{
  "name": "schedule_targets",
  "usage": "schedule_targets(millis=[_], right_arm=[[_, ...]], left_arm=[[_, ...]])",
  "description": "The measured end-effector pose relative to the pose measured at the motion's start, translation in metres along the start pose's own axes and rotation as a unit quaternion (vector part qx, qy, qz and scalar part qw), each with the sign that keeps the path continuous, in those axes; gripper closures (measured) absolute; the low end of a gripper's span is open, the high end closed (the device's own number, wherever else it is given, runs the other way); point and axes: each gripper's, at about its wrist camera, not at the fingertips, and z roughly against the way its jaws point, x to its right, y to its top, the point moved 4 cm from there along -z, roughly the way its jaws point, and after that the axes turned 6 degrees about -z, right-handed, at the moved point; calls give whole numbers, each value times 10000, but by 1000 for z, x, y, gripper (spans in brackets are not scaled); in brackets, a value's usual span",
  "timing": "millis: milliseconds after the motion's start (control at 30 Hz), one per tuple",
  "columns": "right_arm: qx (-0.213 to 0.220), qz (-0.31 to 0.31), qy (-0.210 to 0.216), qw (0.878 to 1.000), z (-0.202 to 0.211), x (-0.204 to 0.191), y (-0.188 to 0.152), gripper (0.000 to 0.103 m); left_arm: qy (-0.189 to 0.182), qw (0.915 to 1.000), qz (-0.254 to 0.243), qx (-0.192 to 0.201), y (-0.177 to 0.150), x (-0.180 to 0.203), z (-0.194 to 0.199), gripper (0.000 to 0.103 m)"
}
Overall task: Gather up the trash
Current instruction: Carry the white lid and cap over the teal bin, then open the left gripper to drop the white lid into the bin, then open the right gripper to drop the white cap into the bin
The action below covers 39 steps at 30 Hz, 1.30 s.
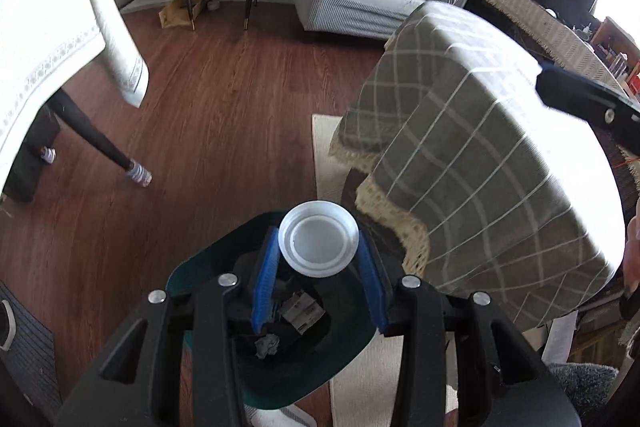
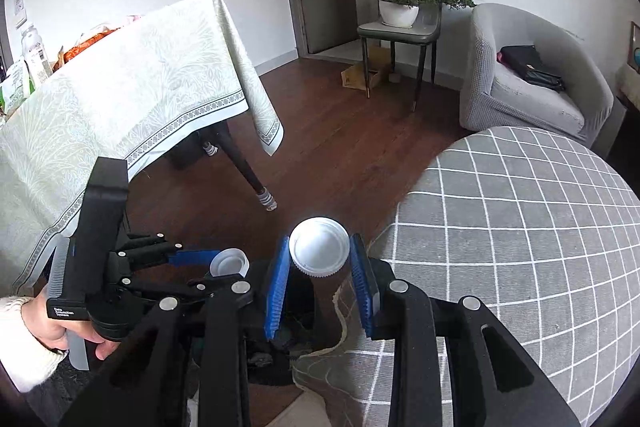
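Two pairs of hand-held tongs hover over a dark, green-rimmed trash bin (image 1: 208,267) on the wood floor beside a table (image 2: 540,227) draped in grey checked cloth. The left tongs (image 1: 318,251) are closed on a white plastic lid (image 1: 318,245), its hollow side facing the lens; the right tongs (image 2: 320,259) pinch a second white, ribbed-edged cap (image 2: 319,247) between their blue pads (image 2: 277,291). Both pieces of trash sit above the bin's mouth, not yet let go. The risk, judged from here: each cap is held only by its thin rim, so a slight twist of the wrist could let one slip early and roll away across the floor or under the cloth's fringe. The two tongs also work close together over a narrow opening, and a bump between them could knock a cap loose. The left wrist view looks straight into the bin, showing crumpled paper (image 1: 267,345) and a scrap of printed card (image 1: 302,311) already inside; the right wrist view shows only a dark corner of that interior. What the right view adds is the whole left tool from the side, the hand (image 2: 60,331) in a pale sleeve gripping it, and a second table (image 2: 120,87) under a light patterned cloth.
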Motion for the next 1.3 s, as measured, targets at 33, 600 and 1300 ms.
schedule_targets(millis=[33,600,1300], right_arm=[[-42,16,32,10000,-5,-4,0,72],[-624,295,263,9973,-71,-56,-5,72],[-1902,366,129,9810,-170,-81,-55,72]], left_arm=[[21,10000,4,-85,-6,-5,-3,61],[52,9922,246,-1220,-71,-54,-54,52],[196,9978,605,-176,-54,-104,10,55]])
